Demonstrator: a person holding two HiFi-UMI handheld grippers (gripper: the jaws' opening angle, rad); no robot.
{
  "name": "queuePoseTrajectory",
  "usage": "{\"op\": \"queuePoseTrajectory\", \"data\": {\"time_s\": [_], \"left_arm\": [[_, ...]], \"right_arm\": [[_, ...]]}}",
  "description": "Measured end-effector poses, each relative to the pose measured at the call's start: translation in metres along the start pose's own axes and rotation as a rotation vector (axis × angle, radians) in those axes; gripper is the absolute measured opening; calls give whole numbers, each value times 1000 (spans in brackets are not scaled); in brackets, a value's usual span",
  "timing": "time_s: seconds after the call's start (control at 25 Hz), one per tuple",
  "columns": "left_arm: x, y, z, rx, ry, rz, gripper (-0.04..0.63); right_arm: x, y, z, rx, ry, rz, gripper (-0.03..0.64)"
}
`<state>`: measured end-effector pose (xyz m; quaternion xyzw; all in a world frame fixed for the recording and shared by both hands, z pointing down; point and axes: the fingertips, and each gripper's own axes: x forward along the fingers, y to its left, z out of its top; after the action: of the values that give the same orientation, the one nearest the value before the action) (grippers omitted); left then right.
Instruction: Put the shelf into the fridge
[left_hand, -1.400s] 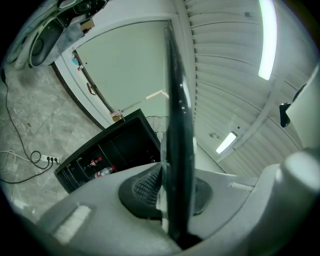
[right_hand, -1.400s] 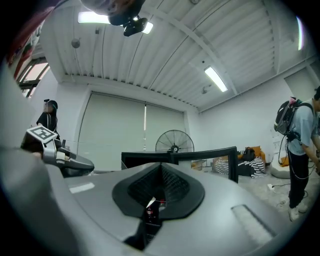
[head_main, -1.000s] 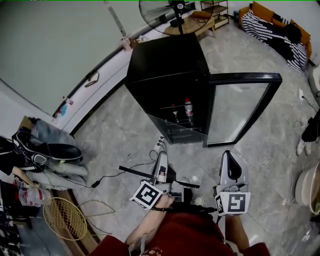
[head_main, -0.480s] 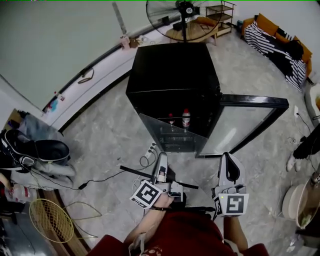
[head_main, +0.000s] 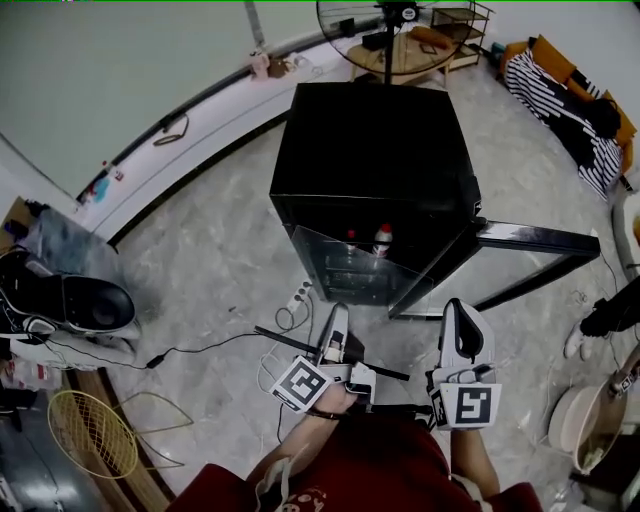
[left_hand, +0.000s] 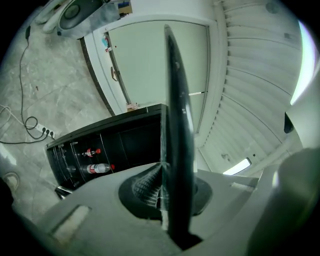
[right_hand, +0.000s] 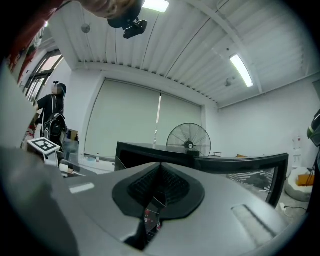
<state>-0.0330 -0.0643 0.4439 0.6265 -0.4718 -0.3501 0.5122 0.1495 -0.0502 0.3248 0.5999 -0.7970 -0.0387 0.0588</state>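
Observation:
The black fridge (head_main: 375, 150) stands ahead with its glass door (head_main: 520, 250) swung open to the right. Bottles (head_main: 381, 240) stand on a rack inside. The shelf (head_main: 350, 300) is a clear glass pane with a black rim (head_main: 385, 370). It is held roughly level, and its far edge overlaps the fridge opening. My left gripper (head_main: 334, 325) is shut on the near rim, which runs up the middle of the left gripper view (left_hand: 177, 125). My right gripper (head_main: 460, 312) is shut and empty, just right of the pane and apart from it.
A power strip with cables (head_main: 297, 297) lies on the marble floor before the fridge. Shoes and bags (head_main: 75, 305) and a yellow wire basket (head_main: 92, 432) sit at the left. A standing fan (head_main: 390, 15) is behind the fridge, a bucket (head_main: 590, 425) at the right.
Both grippers and the shelf have moved closer to the fridge. The fridge looks larger and the open door more edge-on. Both grips are unchanged.

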Motion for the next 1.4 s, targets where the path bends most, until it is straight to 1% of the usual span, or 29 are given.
{"op": "queuePoseTrajectory", "data": {"time_s": [0.08, 0.12, 0.16, 0.28, 0.32, 0.44, 0.52, 0.72, 0.84, 0.96, 1.12, 1.32, 1.4], "left_arm": [[11, -4, 2, -74, -5, -65, 15], [15, -3, 3, -101, -5, -82, 15], [18, 2, 4, -113, -2, -82, 15], [24, 25, 6, -101, 21, -47, 14], [26, 29, 5, -114, 26, -42, 15], [33, 31, 0, -214, 21, -57, 15], [37, 32, -1, -253, 14, -72, 14], [50, 44, -2, -272, -4, -71, 14], [62, 45, -1, -269, -34, -94, 15], [71, 45, -4, -296, -61, -111, 14], [80, 48, -5, -313, -96, -111, 14], [95, 56, -5, -326, -137, -107, 15], [102, 56, -5, -333, -154, -110, 15]], "right_arm": [[12, 6, -1, 4, 6, -4, 0], [17, 10, -1, 4, 7, -4, 0], [22, 13, -2, -1, 7, -3, 0], [31, 20, -7, -17, 14, -2, 0], [35, 22, -8, -17, 20, -2, 0], [43, 26, -11, -12, 37, -1, 0], [46, 25, -15, -29, 43, 6, 0], [60, 25, -21, -21, 48, 33, 0], [66, 18, -28, -33, 60, 53, 0], [73, 14, -32, -19, 66, 76, 0], [85, 14, -26, -9, 27, 124, 0], [90, 6, -43, -36, 104, 146, 0], [92, 6, -44, -38, 94, 169, 0]]}}
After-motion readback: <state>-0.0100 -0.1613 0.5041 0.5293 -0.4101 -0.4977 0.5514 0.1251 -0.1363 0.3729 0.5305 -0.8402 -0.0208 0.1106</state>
